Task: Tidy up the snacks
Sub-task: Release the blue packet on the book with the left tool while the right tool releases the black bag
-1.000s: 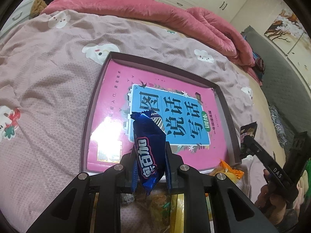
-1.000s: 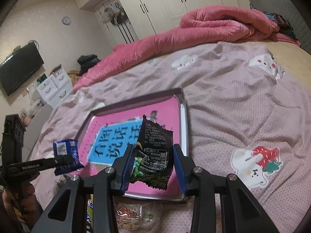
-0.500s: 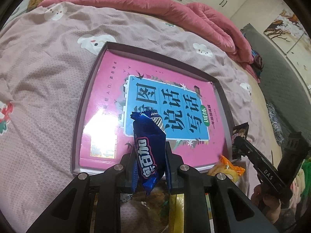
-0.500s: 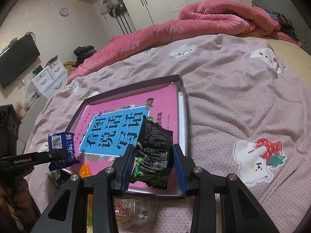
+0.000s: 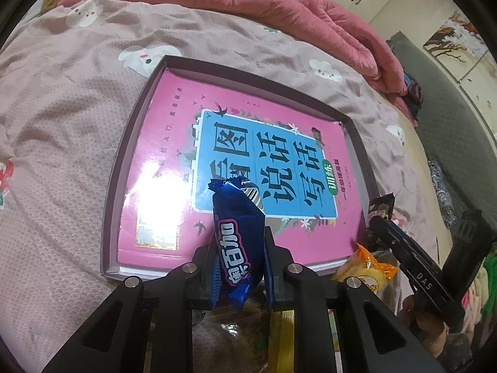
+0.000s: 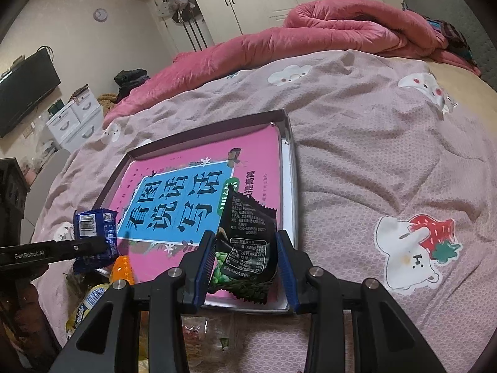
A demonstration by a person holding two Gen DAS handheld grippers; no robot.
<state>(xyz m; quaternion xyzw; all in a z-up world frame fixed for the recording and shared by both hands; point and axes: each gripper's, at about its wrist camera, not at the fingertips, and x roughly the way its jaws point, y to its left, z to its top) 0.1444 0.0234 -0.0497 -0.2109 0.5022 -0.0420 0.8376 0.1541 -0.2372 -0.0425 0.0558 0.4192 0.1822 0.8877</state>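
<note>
Left wrist view: the left gripper (image 5: 238,258) pinches a blue snack (image 5: 237,242) upright above the near edge of a tray (image 5: 130,143) on a bed (image 5: 56,124). A pink book (image 5: 174,130) fills the tray. Only here, an orange snack (image 5: 365,269) lies by the tray's near right corner.

Right wrist view: the right gripper (image 6: 247,261) clamps a black snack (image 6: 247,242) over the tray's near corner. Only here, a television (image 6: 25,90) and white drawers (image 6: 74,118) show.

Left gripper (image 5: 238,259) clamped on blue snack packet (image 5: 237,242), right gripper (image 6: 246,262) clamped on black snack packet (image 6: 245,248); both angled down over tray's (image 5: 124,168) near edge.
</note>
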